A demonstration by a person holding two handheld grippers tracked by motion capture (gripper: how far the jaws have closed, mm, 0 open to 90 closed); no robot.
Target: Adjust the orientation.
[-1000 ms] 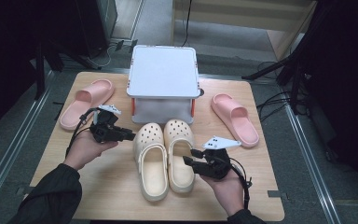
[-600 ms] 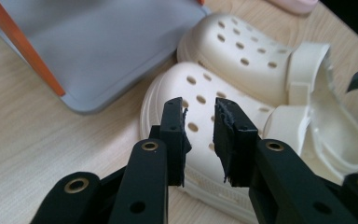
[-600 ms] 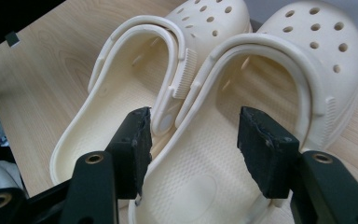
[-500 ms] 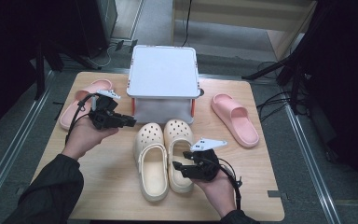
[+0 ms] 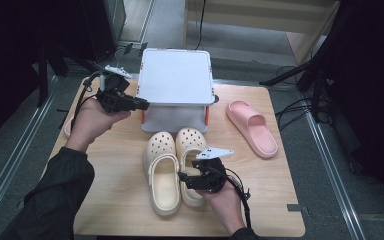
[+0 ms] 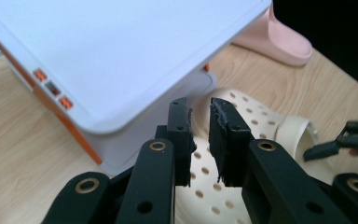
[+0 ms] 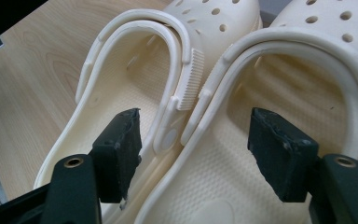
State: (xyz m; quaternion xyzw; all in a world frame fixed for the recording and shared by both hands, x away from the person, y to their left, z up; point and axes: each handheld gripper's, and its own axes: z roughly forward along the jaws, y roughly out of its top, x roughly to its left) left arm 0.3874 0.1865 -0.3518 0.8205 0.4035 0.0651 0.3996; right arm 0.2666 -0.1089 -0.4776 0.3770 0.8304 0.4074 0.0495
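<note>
Behind my left hand [image 5: 92, 120] one pink slide [image 5: 68, 127] is nearly all hidden; the second [image 5: 252, 127] lies clear at the wooden table's [image 5: 115, 170] right. Grey floor and dark gear ring it. Two cream clogs [image 5: 175, 170] sit just before the white lidded box [image 5: 176, 80]. My right gripper [image 7: 193, 149], jaws just opened wide, straddles their adjoining walls without pressing; my left gripper [image 6: 199, 140] has been closing, empty, a slit left.

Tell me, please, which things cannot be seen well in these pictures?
- Left pink slipper: high view, mostly hidden behind the left hand.
- Box contents: hidden under its white lid.
- Right cream clog: its heel is covered by the right hand-held gripper.
</note>
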